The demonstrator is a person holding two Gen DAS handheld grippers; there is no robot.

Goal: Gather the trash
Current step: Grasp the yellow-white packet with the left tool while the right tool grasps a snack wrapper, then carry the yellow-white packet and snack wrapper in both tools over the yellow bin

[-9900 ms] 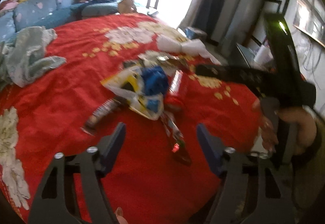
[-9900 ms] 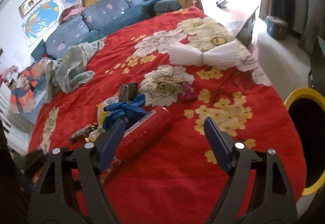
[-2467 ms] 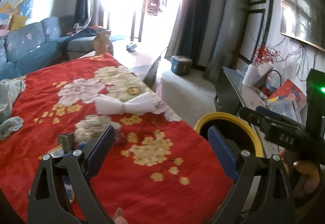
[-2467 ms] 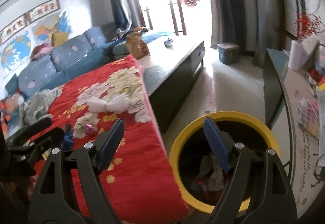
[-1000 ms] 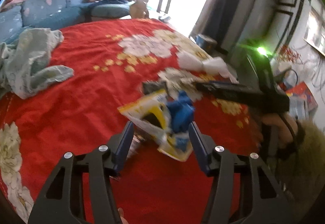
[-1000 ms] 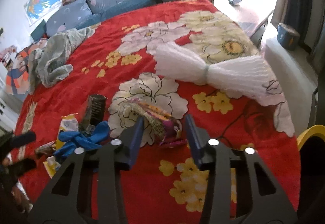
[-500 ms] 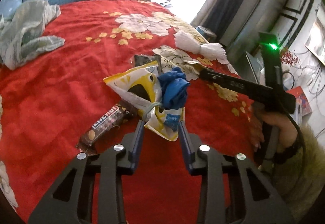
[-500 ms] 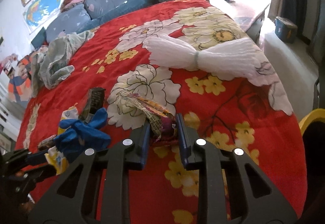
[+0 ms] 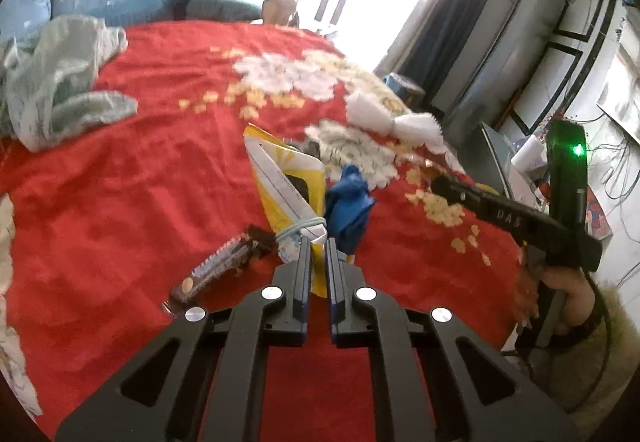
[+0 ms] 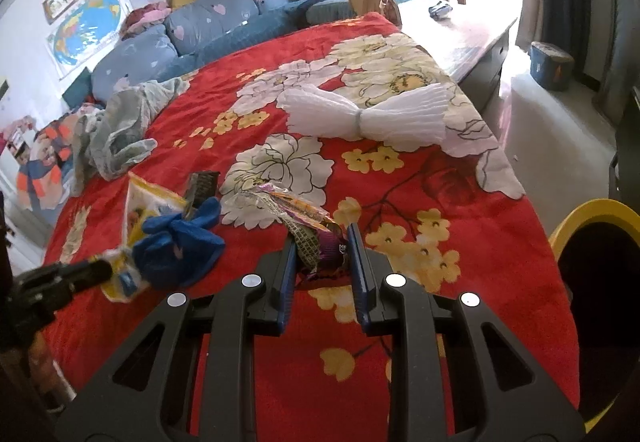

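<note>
A red blanket (image 10: 460, 201) printed with pale flowers fills both views, with trash scattered over it. At the right edge of the right wrist view stands a bin (image 10: 576, 217) with a yellow rim; its inside is dark and what it holds cannot be seen.

The left gripper (image 9: 316, 246) has just been closing; its jaws now pinch the near corner of a yellow and white bag (image 9: 288, 177), which stands up off the blanket; a pale rubber band (image 9: 298, 228) loops the bag just above the jaws; a blue glove (image 9: 350, 205) touches the bag's right side; left of the jaws a brown bar wrapper (image 9: 218, 268) lies flat, its lettering too blurred to read.

The right gripper (image 10: 322, 242) has also been narrowing, and its jaws are clamped on a crumpled purple wrapper (image 10: 304, 217); the print on it is too small to read.

A white pleated bow (image 10: 360, 119) lies farther up the blanket; a grey cloth (image 10: 116, 129) sits at its left edge.

In the left wrist view the right gripper's black body reads "DAS"; a green light (image 9: 577, 149) glows above it; a hand (image 9: 560, 290) holds its handle.
</note>
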